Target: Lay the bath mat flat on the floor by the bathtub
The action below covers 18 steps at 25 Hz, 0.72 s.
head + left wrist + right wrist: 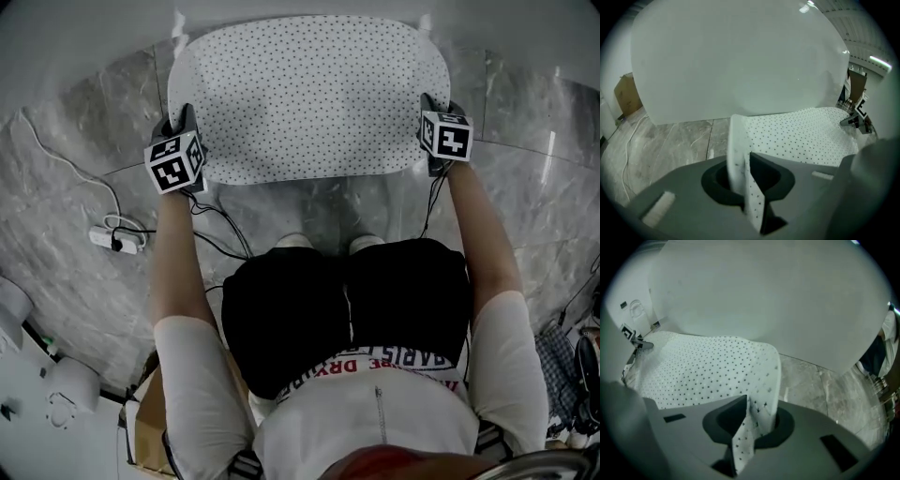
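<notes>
A white bath mat [309,94] with small dark dots is spread out between my two grippers, over the grey marble floor [66,225] in front of the white bathtub [731,61]. My left gripper [185,141] is shut on the mat's near left corner [740,164]. At the near right corner [759,399] my right gripper [433,131] is shut on the mat too. The mat's far edge lies near the tub wall [764,296]. In each gripper view the pinched corner is folded up between the jaws.
A white power strip [114,240] with a white cable [56,155] lies on the floor at the left. Dark cables [220,239] trail by the person's feet [328,244]. A cardboard box [627,96] stands at the far left.
</notes>
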Available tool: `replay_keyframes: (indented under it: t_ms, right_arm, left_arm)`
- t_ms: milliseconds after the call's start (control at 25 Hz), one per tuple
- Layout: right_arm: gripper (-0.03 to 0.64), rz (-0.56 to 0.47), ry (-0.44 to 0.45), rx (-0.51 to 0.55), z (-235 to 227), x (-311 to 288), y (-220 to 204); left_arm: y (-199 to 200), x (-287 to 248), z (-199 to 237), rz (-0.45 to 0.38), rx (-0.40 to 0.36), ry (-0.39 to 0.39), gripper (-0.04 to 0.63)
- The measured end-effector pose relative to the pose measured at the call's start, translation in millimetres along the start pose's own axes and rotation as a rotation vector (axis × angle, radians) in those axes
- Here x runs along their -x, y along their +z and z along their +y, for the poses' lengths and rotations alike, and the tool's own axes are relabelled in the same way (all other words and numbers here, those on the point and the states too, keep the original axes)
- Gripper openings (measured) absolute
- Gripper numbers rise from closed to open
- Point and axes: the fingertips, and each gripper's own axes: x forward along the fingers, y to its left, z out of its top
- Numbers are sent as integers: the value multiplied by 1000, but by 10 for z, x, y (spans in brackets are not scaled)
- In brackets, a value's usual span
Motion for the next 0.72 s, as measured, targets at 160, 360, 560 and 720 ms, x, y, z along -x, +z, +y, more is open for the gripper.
replay_keyframes:
  t_ms: [160, 360, 560, 720]
  right_arm:
    - [262, 4, -16, 33, 26, -81, -9]
    - [313, -36, -177, 32, -278, -2, 73]
    - [316, -103, -191, 21, -385, 135, 258]
    - [314, -152, -52, 2, -48, 224, 398]
  left_arm:
    - [-124, -93, 38, 13, 59, 6, 359]
    - [-188, -30, 287, -1, 174, 154, 469]
    - [37, 79, 258, -48, 117, 185, 474]
    - [217, 170, -106, -68, 150, 68, 462]
